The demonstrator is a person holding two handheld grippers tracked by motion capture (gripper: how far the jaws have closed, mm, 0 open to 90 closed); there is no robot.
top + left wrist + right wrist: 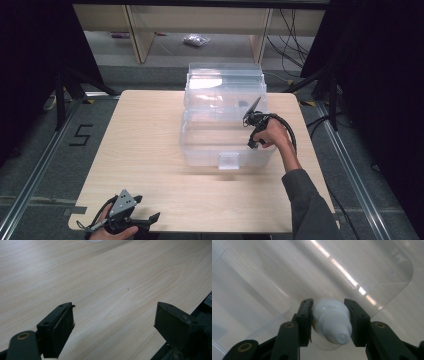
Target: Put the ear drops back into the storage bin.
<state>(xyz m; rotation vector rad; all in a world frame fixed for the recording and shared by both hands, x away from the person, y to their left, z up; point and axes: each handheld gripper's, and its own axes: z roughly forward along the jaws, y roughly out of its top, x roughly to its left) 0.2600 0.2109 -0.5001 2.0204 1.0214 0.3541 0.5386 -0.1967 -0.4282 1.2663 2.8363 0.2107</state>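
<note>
Nearest us, the left hand-held gripper (131, 218) rests idle at the worktop (150, 145) edge, jaws apart and empty. Farther off, the right hand-held gripper (329, 322) is clamped on a small white bottle (332, 321) inside the clear plastic bin (225, 125). We judge the bottle grasped but not yet released or lifted clear; task direction unknown.

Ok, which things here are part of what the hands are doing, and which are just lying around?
In use:
right gripper
white bottle, clamped between its jaws
clear plastic box, lid open
table

Idle or lying about:
left gripper, open over bare wood
plastic bag on the floor
floor cables
</note>
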